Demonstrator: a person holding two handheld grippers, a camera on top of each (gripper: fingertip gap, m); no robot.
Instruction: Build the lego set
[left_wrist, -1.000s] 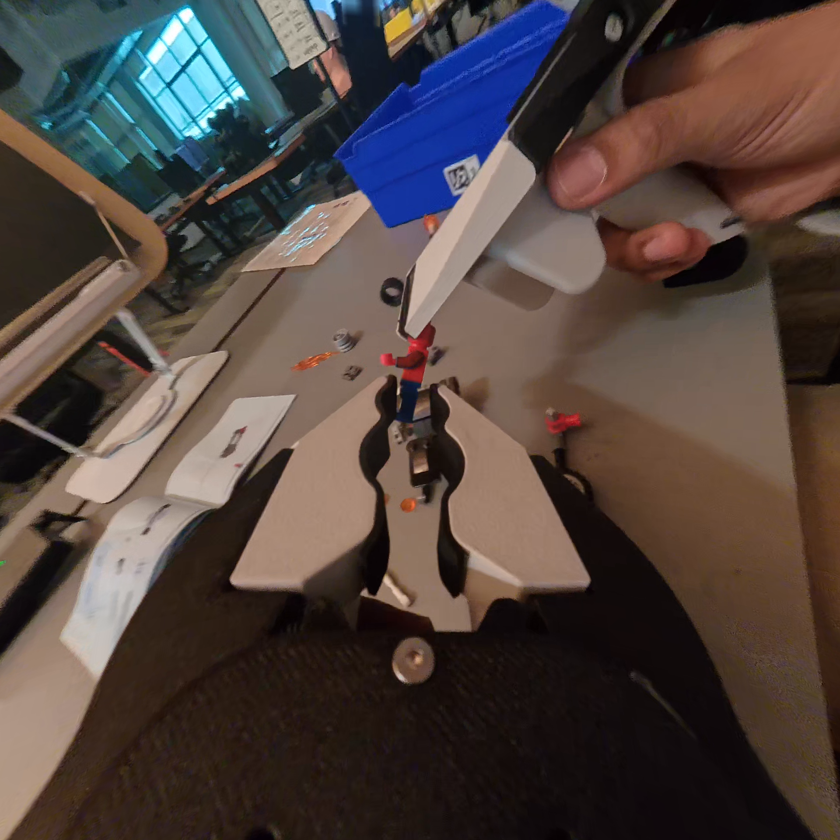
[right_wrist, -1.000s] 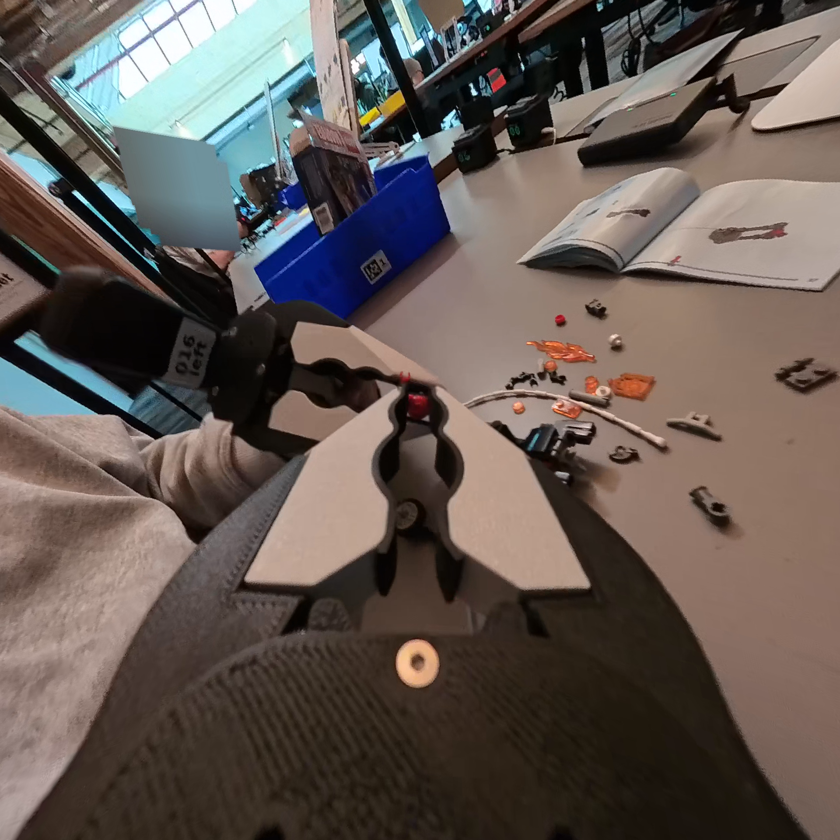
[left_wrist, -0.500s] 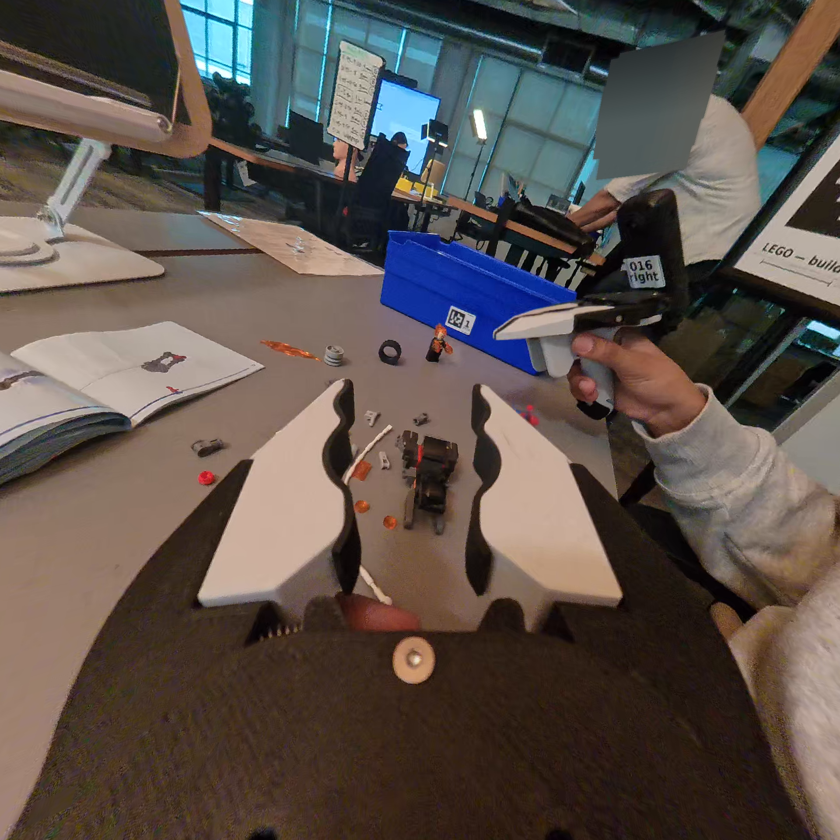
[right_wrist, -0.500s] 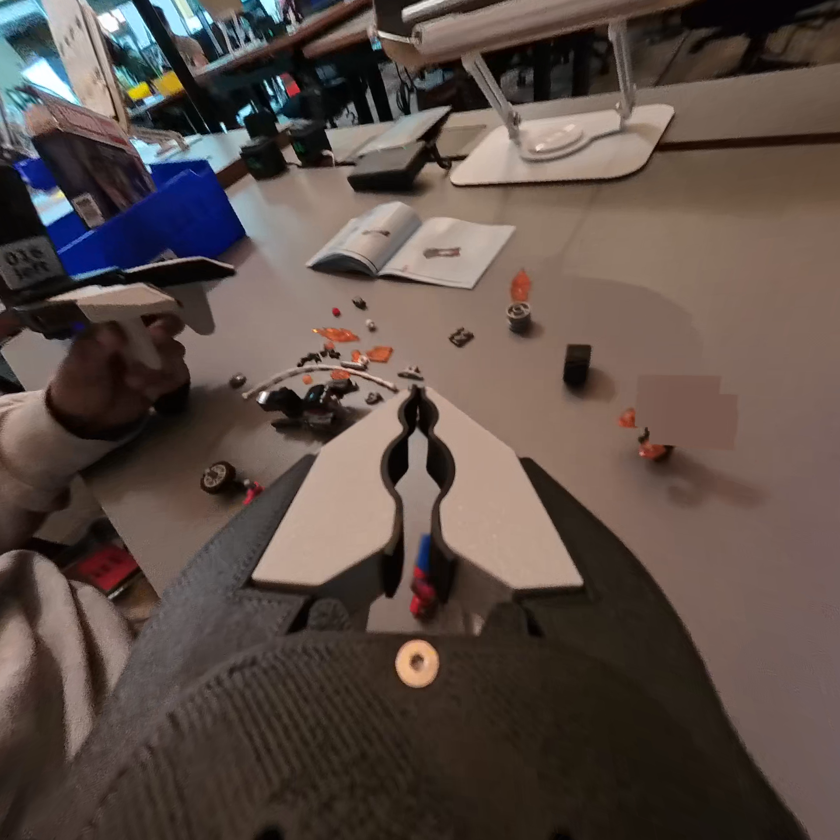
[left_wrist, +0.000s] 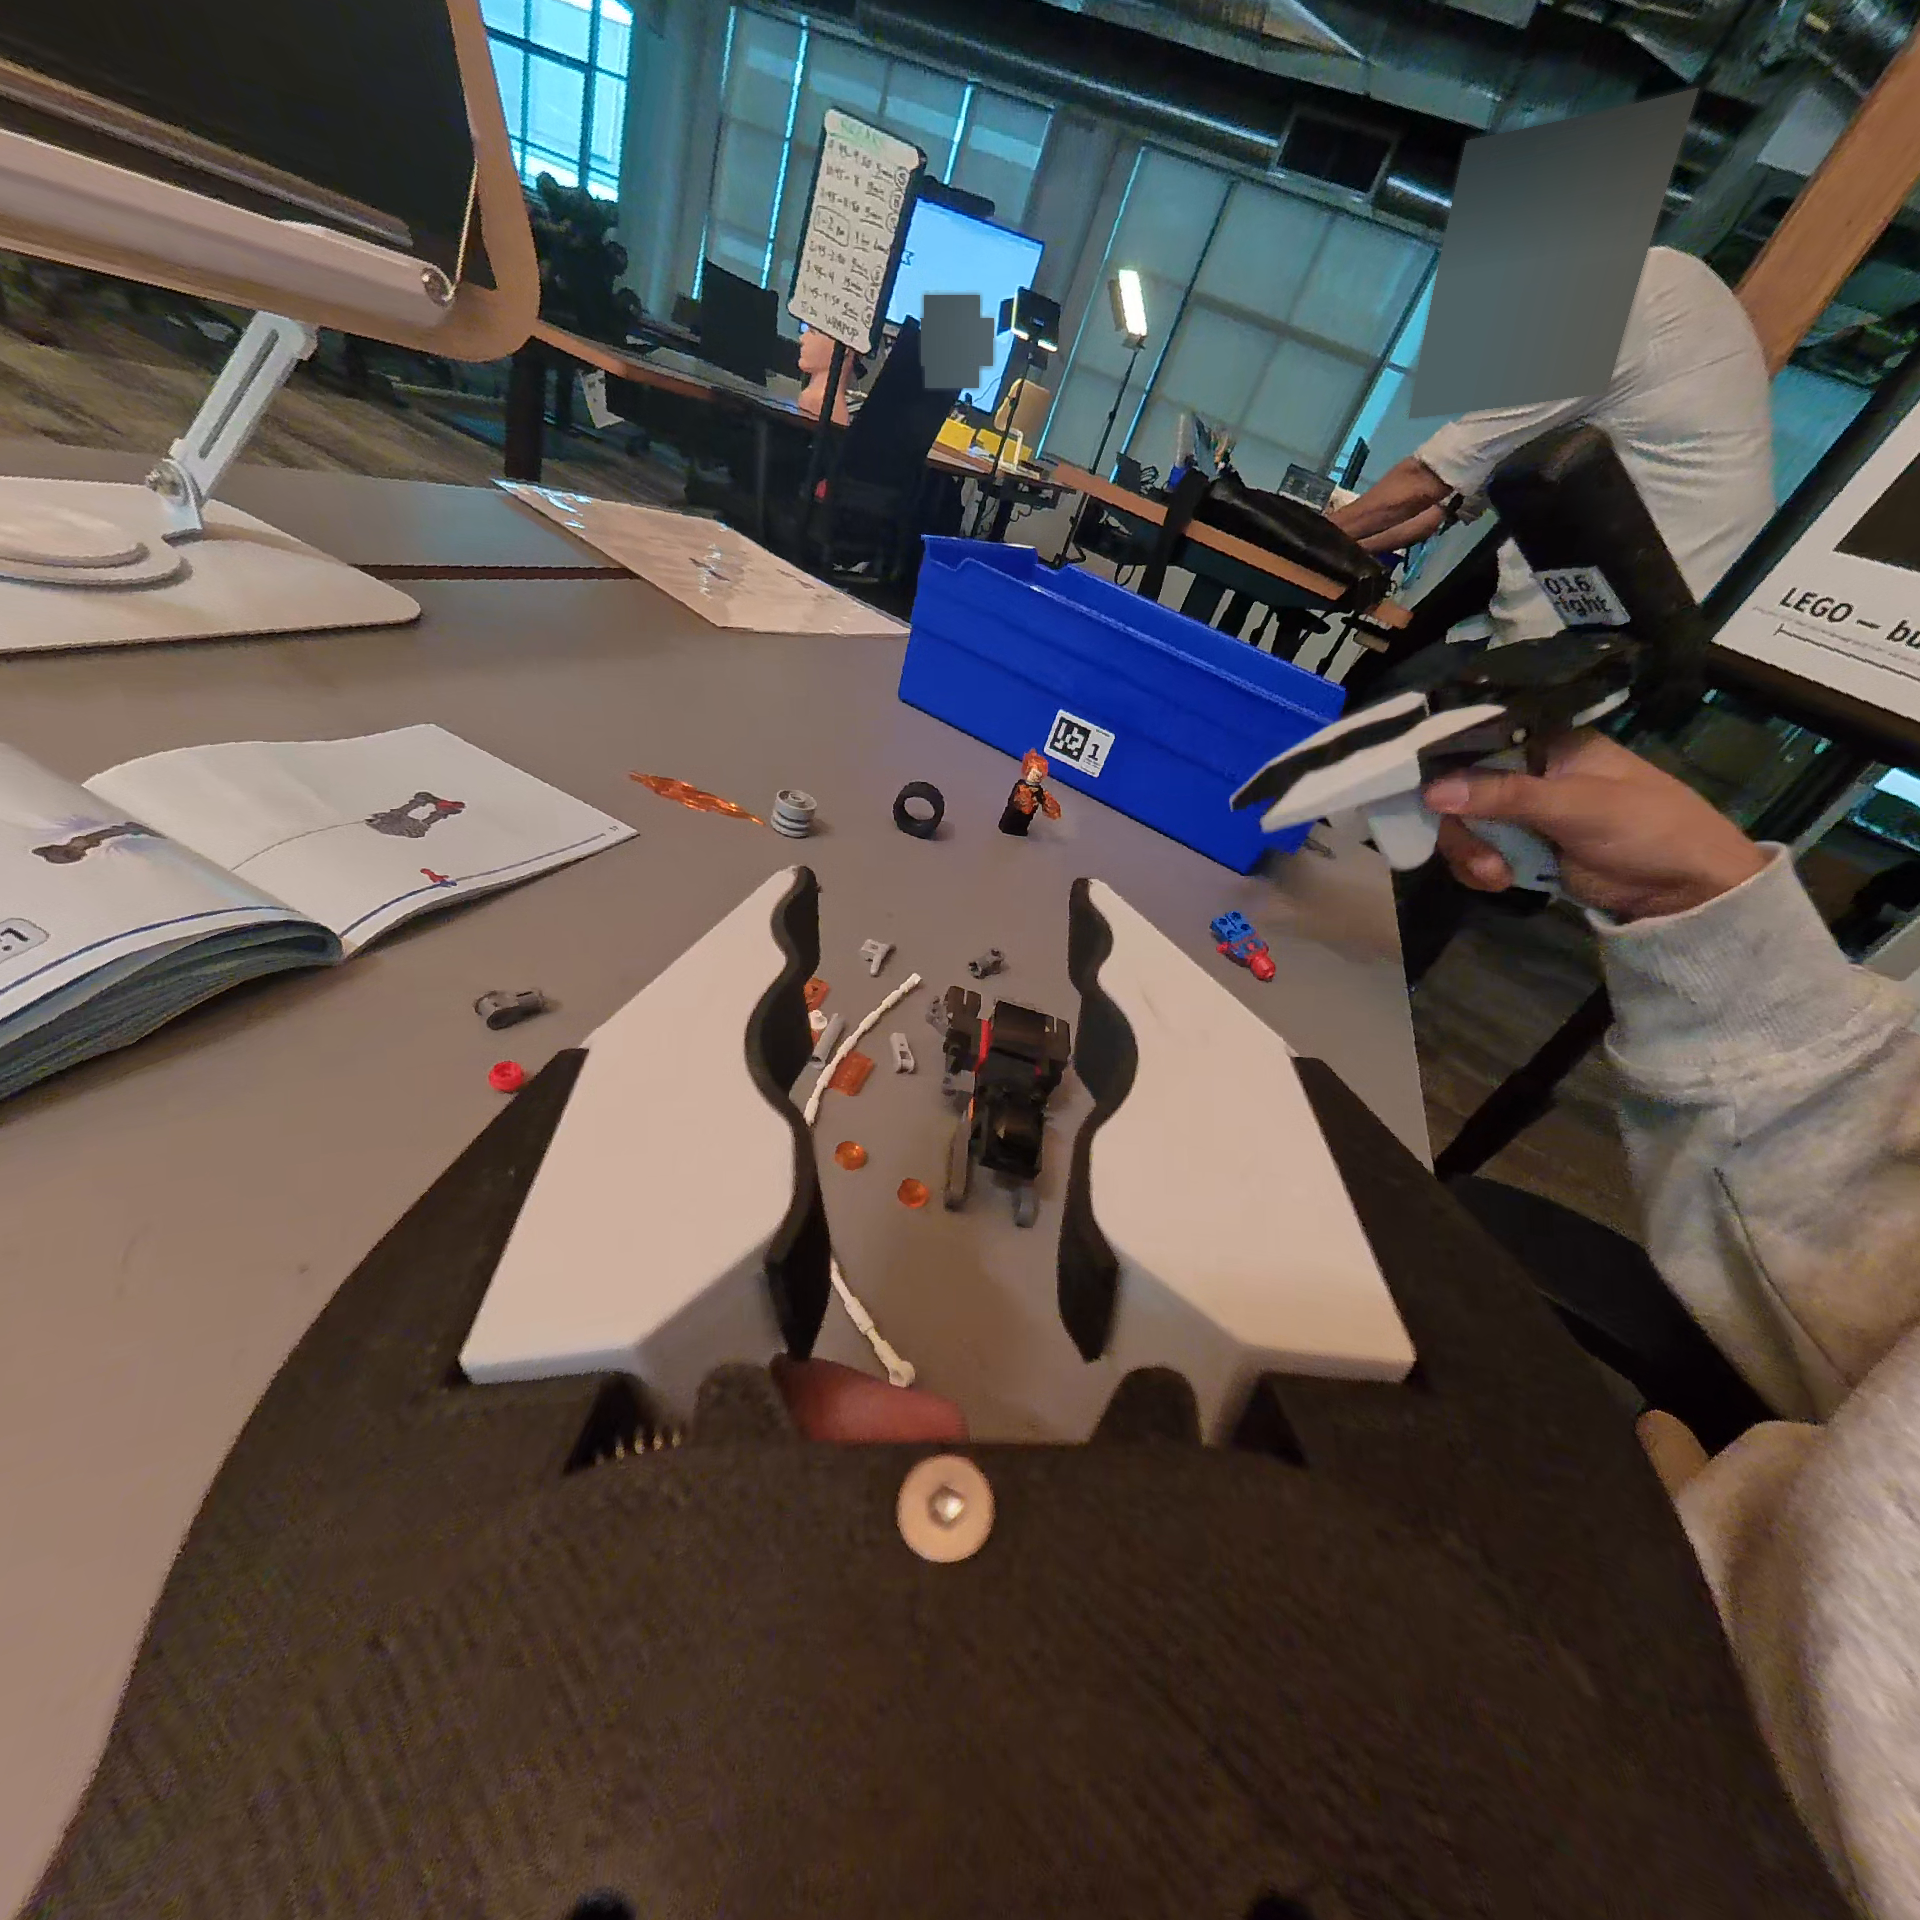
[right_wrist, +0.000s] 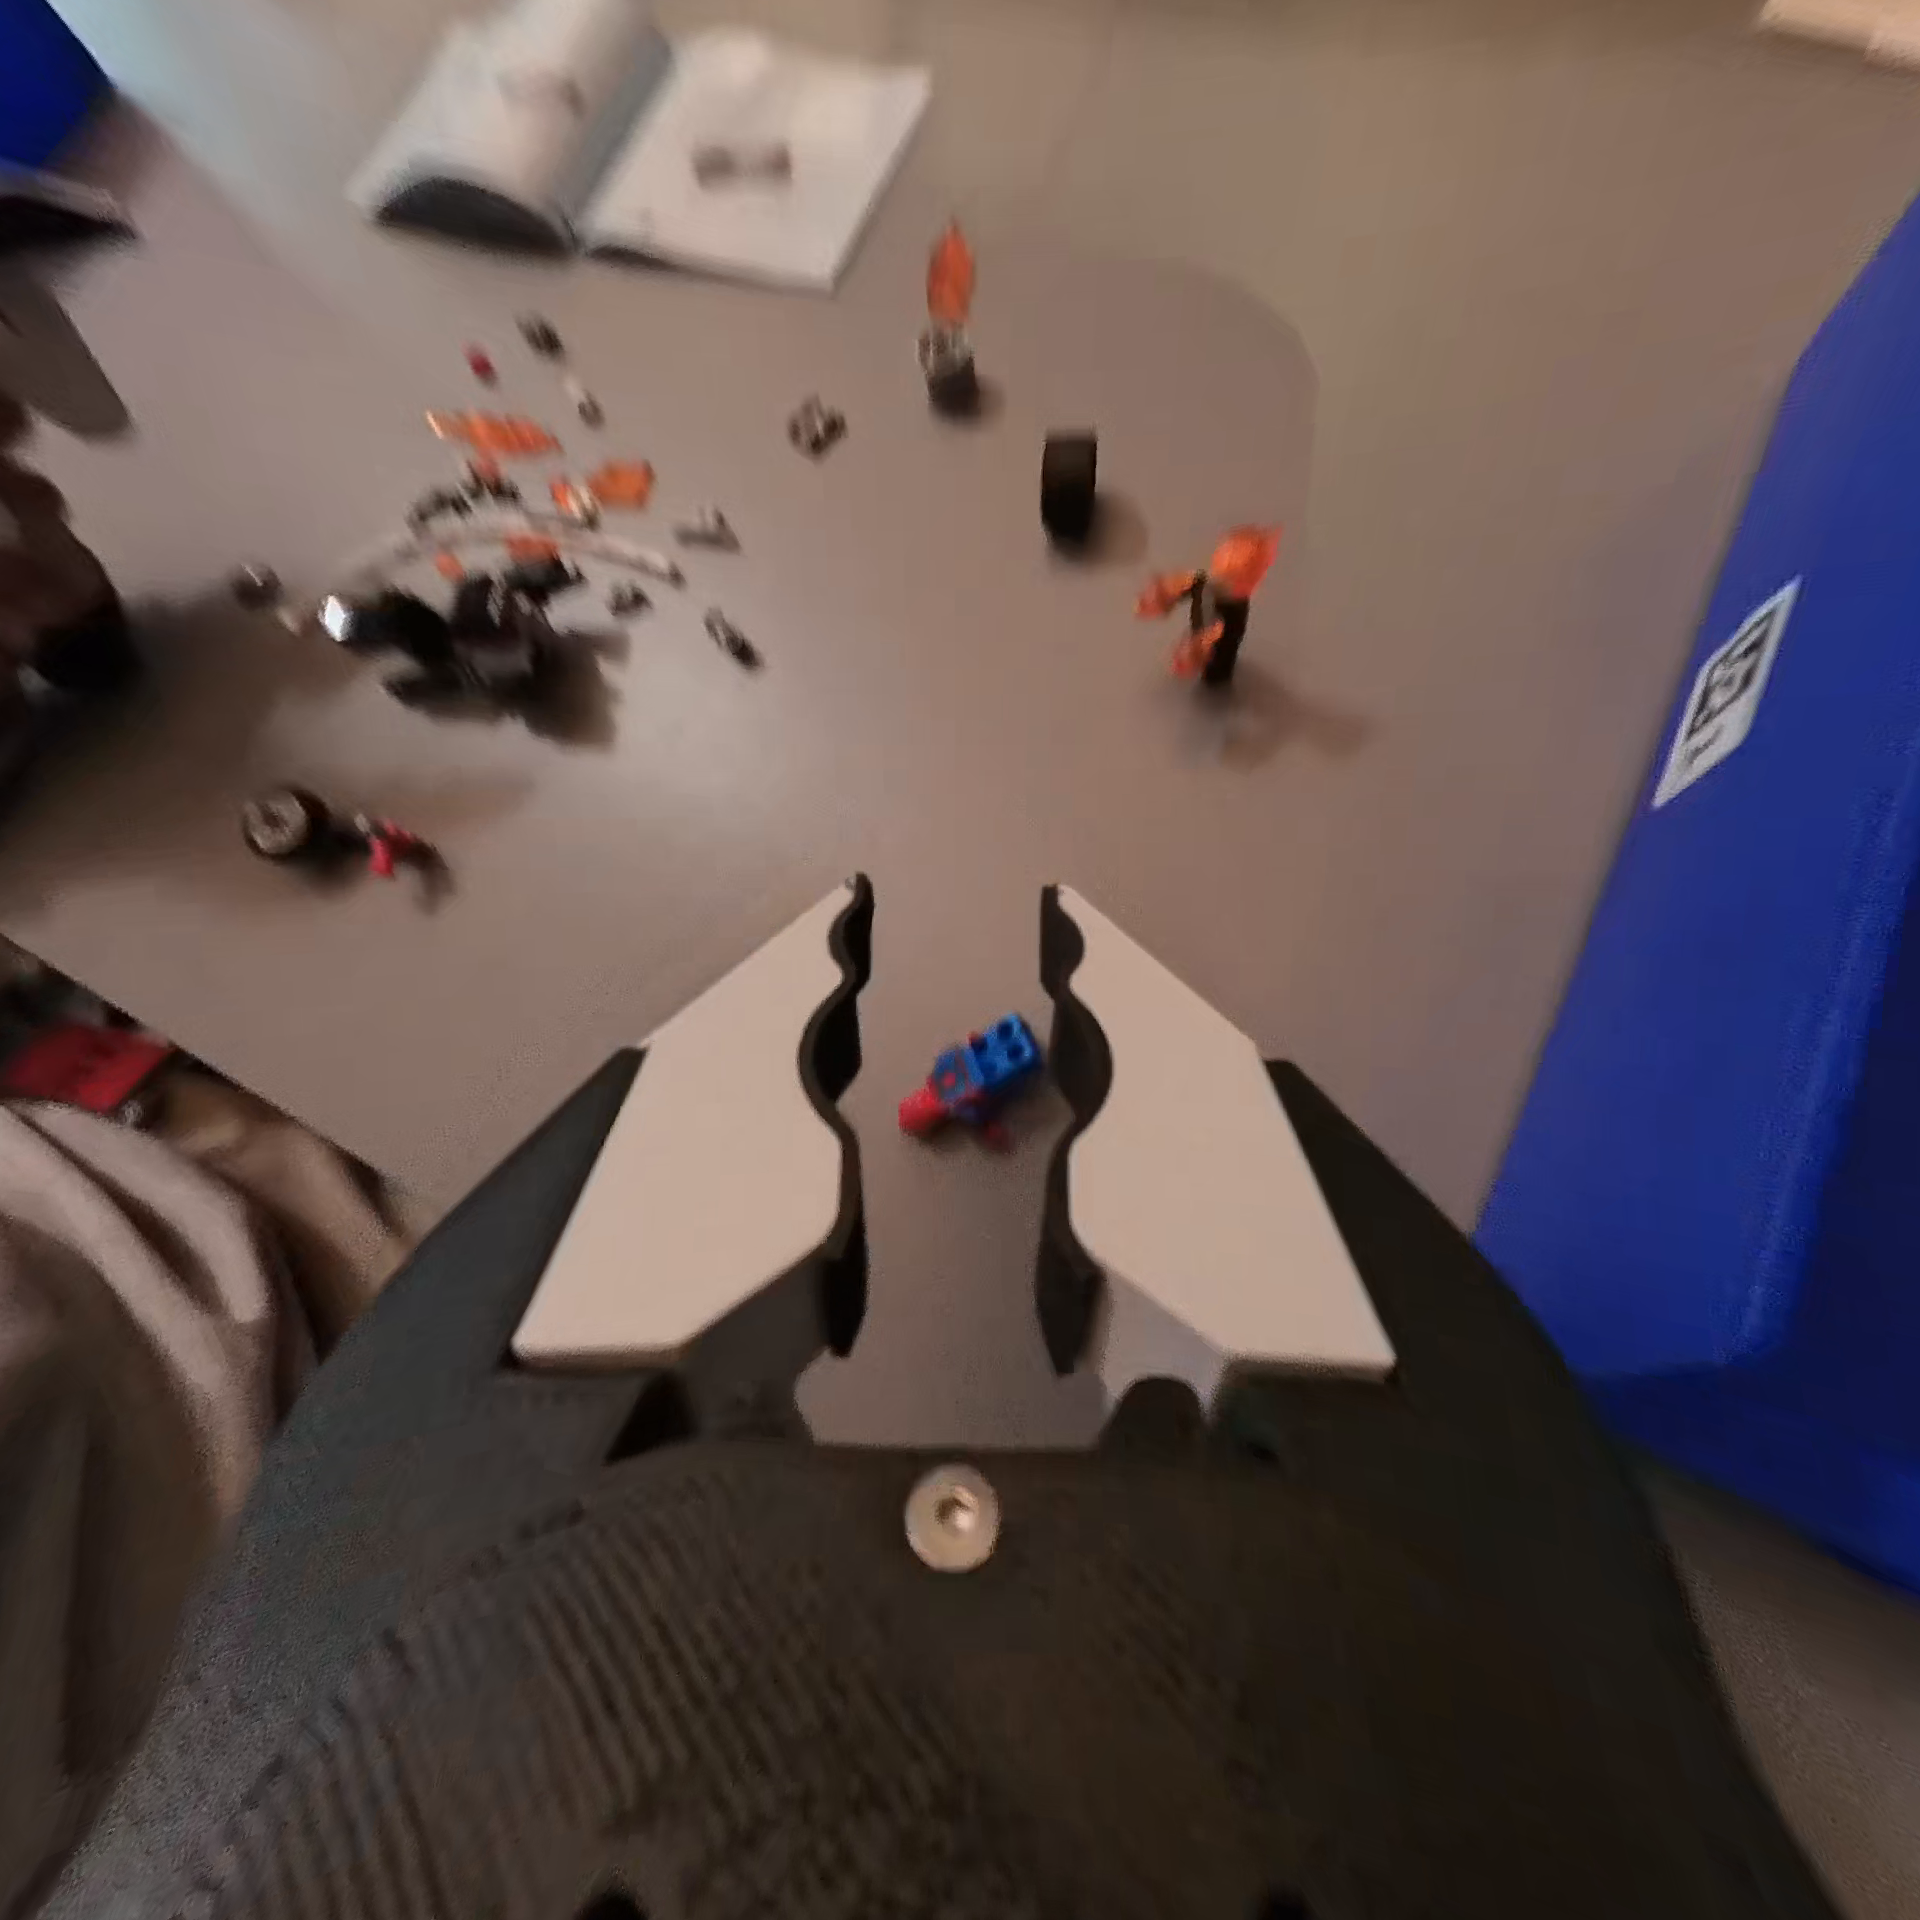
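A red and blue minifigure (right_wrist: 971, 1081) lies on the grey table (right_wrist: 935, 727) between the fingers of my open right gripper (right_wrist: 953, 891), which hovers above it without touching. It also shows in the left wrist view (left_wrist: 1242, 940), below the right gripper (left_wrist: 1340, 774). My left gripper (left_wrist: 940, 883) is open and empty above a black motorcycle build (left_wrist: 1003, 1081), a white string (left_wrist: 857, 1029) and orange studs (left_wrist: 850, 1155). The right wrist view is blurred.
A blue bin (left_wrist: 1122, 696) stands at the table's far right, close to my right gripper (right_wrist: 1766, 831). A flame-haired minifigure (left_wrist: 1029, 795), a black tyre (left_wrist: 920, 808), a grey hub (left_wrist: 795, 812) and an open booklet (left_wrist: 291, 852) lie farther out. A loose wheel (right_wrist: 275, 826) sits near the table edge. To reach the loose wheel (right_wrist: 275, 826) in a straight line is about 12 cm for my left fingers, about 20 cm for my right.
My right gripper has opened and the red and blue minifigure it held now lies on the table by the blue bin. My left gripper opened and drew back earlier, and has stayed open.
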